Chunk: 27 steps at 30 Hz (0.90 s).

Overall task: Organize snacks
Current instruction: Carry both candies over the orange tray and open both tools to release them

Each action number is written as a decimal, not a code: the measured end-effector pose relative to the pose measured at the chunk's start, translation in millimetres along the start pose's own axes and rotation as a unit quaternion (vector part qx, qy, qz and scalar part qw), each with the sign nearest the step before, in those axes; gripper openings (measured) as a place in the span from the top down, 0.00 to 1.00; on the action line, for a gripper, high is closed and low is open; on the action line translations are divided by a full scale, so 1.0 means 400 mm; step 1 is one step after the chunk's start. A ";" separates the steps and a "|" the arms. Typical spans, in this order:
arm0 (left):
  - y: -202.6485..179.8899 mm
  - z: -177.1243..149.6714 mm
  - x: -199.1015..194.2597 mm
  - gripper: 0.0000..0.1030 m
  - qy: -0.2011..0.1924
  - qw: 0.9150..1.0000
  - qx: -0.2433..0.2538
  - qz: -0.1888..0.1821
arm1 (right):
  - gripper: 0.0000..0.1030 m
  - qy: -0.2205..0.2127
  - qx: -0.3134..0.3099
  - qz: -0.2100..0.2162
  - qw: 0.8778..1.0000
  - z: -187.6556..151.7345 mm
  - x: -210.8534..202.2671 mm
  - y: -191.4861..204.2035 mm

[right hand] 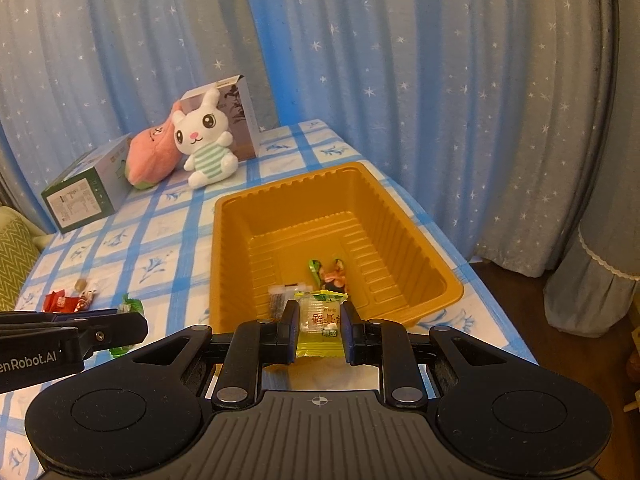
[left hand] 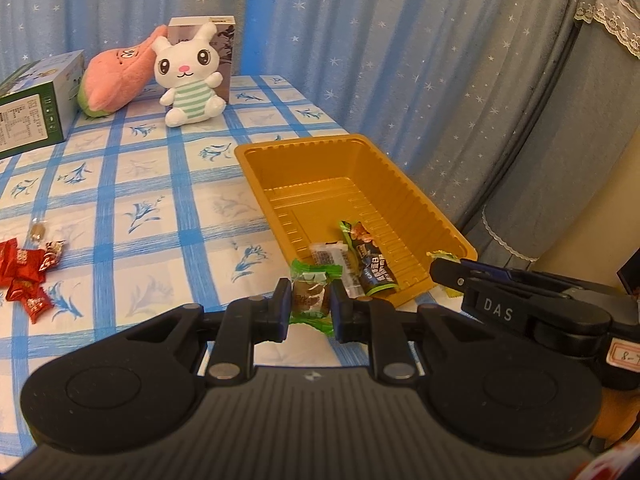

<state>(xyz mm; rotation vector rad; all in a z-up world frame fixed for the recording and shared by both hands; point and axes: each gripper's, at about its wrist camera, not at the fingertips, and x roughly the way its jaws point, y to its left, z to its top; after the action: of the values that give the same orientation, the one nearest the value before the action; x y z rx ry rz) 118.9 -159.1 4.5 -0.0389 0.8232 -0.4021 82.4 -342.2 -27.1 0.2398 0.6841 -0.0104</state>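
My left gripper is shut on a green-wrapped candy and holds it just left of the near corner of the orange tray. My right gripper is shut on a yellow snack packet above the tray's near rim. In the tray lie a dark snack bar and a white packet; both show in the right wrist view, the bar and the packet. Red candies lie at the left on the checked tablecloth.
A white rabbit plush, a pink plush, a brown box and a green box stand at the table's back. Blue starry curtains hang behind. The table edge runs right of the tray.
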 end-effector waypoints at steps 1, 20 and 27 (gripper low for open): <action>-0.003 0.004 0.006 0.83 0.000 1.000 0.001 -0.001 | 0.79 0.000 0.000 0.000 1.000 0.003 0.005 -0.004; -0.041 0.087 0.155 0.83 0.009 1.000 0.012 -0.011 | 0.79 -0.003 0.032 0.010 0.999 0.084 0.108 -0.094; -0.053 0.094 0.200 0.82 0.020 1.000 0.021 -0.013 | 0.79 0.000 0.041 0.011 0.999 0.089 0.125 -0.109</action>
<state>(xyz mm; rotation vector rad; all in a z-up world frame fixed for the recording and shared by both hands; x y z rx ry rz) 187.4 -212.2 -22.2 -0.0030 0.8539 -0.4450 139.6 -389.0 -41.1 0.3263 0.6816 -0.0174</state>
